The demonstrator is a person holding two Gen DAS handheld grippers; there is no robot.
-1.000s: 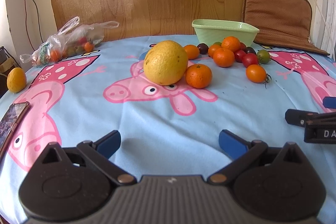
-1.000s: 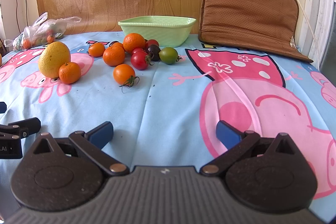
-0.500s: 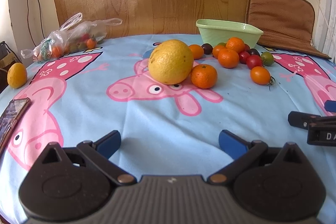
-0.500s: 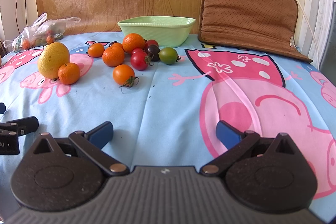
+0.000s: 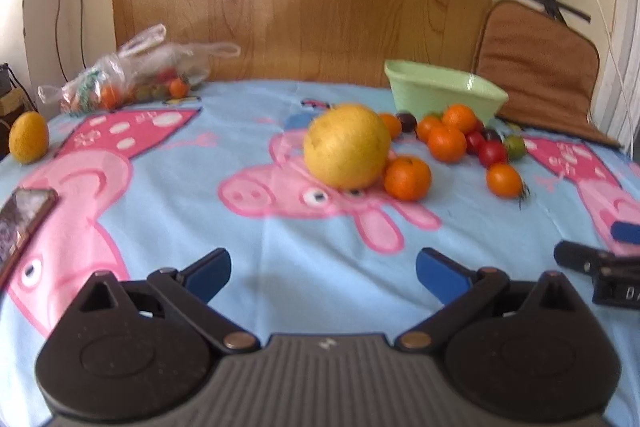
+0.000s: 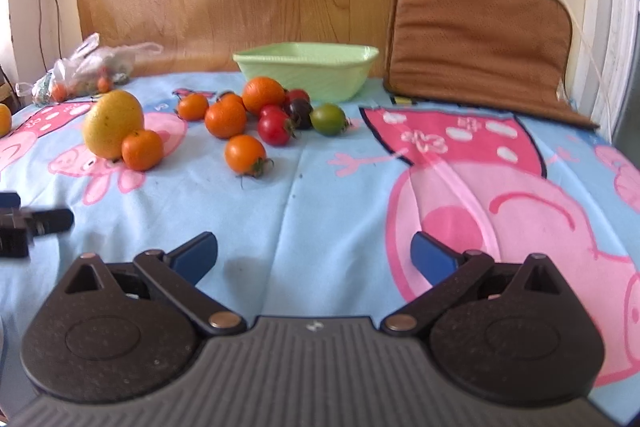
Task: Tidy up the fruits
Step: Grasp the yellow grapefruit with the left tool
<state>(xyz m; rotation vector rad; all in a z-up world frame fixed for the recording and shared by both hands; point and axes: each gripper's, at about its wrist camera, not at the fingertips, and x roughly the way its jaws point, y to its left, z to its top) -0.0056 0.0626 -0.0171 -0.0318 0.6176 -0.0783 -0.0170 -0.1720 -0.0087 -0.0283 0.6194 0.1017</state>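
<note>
1. Here we see the left gripper with its jaws apart and nothing between them, above the blue cartoon-print tablecloth.
2. Our right gripper is closing its jaws, with nothing between them.
3. The big yellow fruit touches an orange; the tomatoes cluster just before the green bowl.

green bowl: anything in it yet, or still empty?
Looks empty as far as can be seen: the green bowl shows only bare inner wall past its rim, its floor is hidden, and the fruits all lie on the cloth in front.
</note>
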